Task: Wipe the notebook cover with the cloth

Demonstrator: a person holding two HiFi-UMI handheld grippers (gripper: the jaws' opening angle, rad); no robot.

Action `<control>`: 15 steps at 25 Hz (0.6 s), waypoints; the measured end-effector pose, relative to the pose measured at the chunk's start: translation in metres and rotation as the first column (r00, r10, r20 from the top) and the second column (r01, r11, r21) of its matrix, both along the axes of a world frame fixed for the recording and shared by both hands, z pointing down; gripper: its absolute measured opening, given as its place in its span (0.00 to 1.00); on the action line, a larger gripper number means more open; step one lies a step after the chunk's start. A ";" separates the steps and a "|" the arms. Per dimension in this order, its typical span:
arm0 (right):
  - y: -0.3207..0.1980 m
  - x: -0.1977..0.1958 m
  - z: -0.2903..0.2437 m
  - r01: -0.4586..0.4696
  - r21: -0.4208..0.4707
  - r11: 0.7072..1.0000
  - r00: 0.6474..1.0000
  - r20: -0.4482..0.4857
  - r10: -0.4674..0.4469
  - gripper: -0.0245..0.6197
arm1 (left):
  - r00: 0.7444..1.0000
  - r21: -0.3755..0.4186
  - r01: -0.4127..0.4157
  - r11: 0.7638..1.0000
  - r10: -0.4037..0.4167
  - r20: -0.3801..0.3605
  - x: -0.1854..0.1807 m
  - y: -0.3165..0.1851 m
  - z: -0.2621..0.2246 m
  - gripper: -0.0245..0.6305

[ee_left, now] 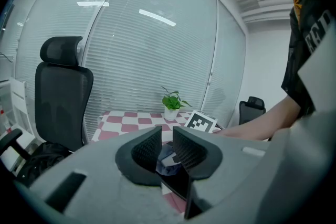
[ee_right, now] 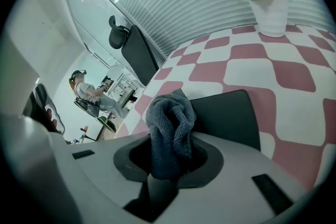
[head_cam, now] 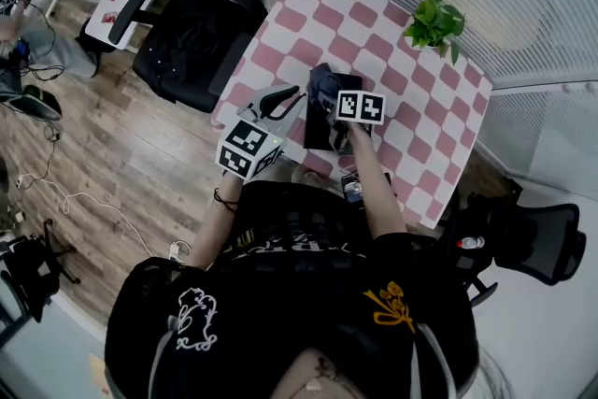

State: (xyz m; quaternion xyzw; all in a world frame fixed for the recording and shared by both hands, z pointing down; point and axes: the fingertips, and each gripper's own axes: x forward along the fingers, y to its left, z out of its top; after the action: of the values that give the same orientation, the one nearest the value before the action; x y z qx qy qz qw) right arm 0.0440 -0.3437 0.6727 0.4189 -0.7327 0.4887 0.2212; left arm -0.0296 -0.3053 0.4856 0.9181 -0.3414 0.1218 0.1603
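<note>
Left gripper (ee_left: 167, 138) ajar, right gripper (ee_right: 171, 157) clenched

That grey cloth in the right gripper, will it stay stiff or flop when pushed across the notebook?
Probably floppy: the cloth sits bunched and folded between the jaws of the right gripper. Its knitted surface looks soft, so it would likely crumple and drag on the notebook rather than glide.

A small potted plant (head_cam: 434, 19) stands at a far corner of the pink-and-white checked table (head_cam: 318, 23). One black office chair (head_cam: 201, 23) sits beside it on the wooden floor (head_cam: 121, 145), and another chair (head_cam: 523, 238) sits on the opposite side.
</note>
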 end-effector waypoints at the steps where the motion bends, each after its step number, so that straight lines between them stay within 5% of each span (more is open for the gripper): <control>1: 0.000 0.006 0.000 -0.005 0.001 1.000 1.000 -0.012 0.005 0.17 | 1.000 -0.003 -0.008 1.000 0.008 -0.003 0.003 0.000 0.001 0.13; 15: 0.005 0.104 0.001 -0.096 0.010 0.995 0.986 -0.134 0.096 0.17 | 0.996 -0.004 -0.086 0.996 0.086 -0.014 0.038 -0.004 0.004 0.13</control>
State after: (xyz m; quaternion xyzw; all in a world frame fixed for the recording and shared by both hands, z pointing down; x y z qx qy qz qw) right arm 0.1483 -0.3386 0.6738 0.4860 -0.6959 0.4682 0.2454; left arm 0.0088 -0.3097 0.4894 0.9325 -0.3000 0.1230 0.1592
